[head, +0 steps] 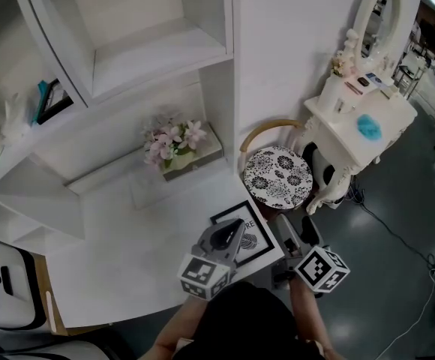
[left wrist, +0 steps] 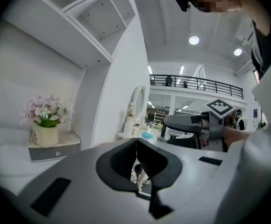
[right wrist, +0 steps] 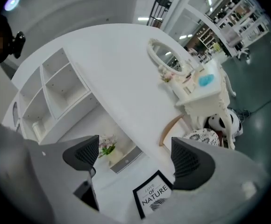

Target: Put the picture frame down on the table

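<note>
— Where is the picture frame [right wrist: 155, 197]?

— It lies face up on the white table [head: 127, 265], close to the table's near right corner. Its border is black, and the print reads "LOVE OF NATURE" above a dark round pattern.

— Does either gripper hold it?

— No. The right gripper [right wrist: 134, 153] has its jaws spread wide with nothing between them, and the frame shows on the tabletop below the gap. In the head view this gripper sits just off the table's right edge, to the right of the frame.

— And the left gripper [left wrist: 136, 148]?

— Its jaws are pressed together and grip nothing. In the head view it sits over the frame's near left part and covers that part. Whether it touches the frame cannot be told.

— What else is on the table?

— A pot of pink flowers [head: 174, 142] stands on a small drawer box at the far side, against the shelf unit [head: 150, 51], well apart from the frame.

— What is to the right of the table?

— A chair with a black-and-white floral seat [head: 277, 178] stands just beside the table's right edge. Farther right is a white dressing table [head: 360, 145] with an oval mirror [head: 379, 13].
</note>
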